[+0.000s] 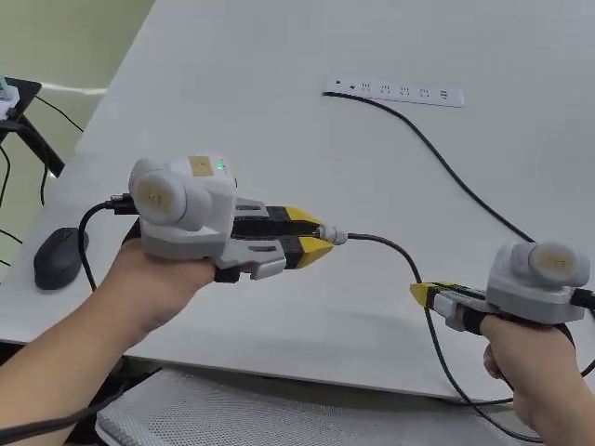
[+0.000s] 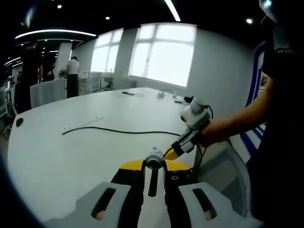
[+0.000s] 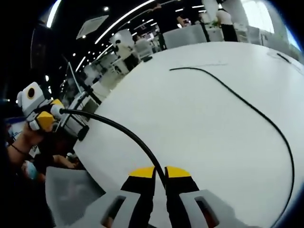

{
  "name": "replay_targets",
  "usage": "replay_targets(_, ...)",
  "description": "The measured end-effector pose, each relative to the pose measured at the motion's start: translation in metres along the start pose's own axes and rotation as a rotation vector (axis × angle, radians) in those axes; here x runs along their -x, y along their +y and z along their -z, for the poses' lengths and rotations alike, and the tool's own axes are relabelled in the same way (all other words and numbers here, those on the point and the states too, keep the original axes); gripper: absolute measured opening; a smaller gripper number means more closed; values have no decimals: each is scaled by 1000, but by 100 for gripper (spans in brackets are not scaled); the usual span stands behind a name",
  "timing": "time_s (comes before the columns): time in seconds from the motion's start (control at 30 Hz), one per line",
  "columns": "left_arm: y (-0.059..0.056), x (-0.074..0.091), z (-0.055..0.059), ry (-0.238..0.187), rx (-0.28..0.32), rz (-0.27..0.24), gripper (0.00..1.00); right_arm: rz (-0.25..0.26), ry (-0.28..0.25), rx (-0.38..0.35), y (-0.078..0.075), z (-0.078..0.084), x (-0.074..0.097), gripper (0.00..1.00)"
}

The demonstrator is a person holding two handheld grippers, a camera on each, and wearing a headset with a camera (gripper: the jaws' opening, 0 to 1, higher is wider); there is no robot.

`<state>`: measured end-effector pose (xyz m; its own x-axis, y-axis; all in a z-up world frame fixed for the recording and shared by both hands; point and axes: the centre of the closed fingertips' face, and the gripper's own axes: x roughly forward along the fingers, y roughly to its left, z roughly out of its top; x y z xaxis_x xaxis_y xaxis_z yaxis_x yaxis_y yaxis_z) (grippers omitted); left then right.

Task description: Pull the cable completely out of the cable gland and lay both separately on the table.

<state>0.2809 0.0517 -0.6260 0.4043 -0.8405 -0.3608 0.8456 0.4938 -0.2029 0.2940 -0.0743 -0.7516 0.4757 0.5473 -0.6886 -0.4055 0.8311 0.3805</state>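
Clamping gland (image 1: pixel 337 237), frame centre: left gripper (image 1: pixel 321 238). Lower right, right gripper (image 1: pixel 420 294) pinches cable (image 1: pixel 386 243), likely for pulling apart.

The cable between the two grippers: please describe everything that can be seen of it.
The cable is thin, black and looks rubber-coated. It runs into the grey cable gland, clamped in the yellow tips of the left gripper. From there it arcs through the air above the table, passes between the shut jaws of the right gripper, and hangs down past the table edge.
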Motion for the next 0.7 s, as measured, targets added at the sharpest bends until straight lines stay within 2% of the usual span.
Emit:
replay_targets(0.13, -1, -2, 0, 1, 1, 1, 15, 8, 6, 73, 2, -1, 2, 9)
replay_targets(0.27, -2, -2, 1, 4, 3, 4, 15, 2, -16, 177, 6, -11, 3, 16)
replay_targets(0.33, -2, -2, 2, 6, 4, 5, 15, -27, -56, 254, 17, -23, 7, 20)
replay_targets(0.4, -3, -2, 3, 12, 4, 6, 15, -40, -76, 364, 30, -35, 13, 23)
replay_targets(0.43, -3, -2, 3, 13, 5, 6, 15, -52, -94, 453, 41, -43, 16, 26)
replay_targets(0.53, -4, -2, 6, 17, 13, 9, 15, -91, -111, 608, 63, -54, 18, 29)
replay_targets(0.6, -4, -2, 6, 19, 13, 10, 15, -134, -111, 649, 81, -58, 20, 29)
replay_targets(0.7, -3, -1, 7, 21, 16, 9, 15, -165, -120, 726, 99, -64, 20, 28)
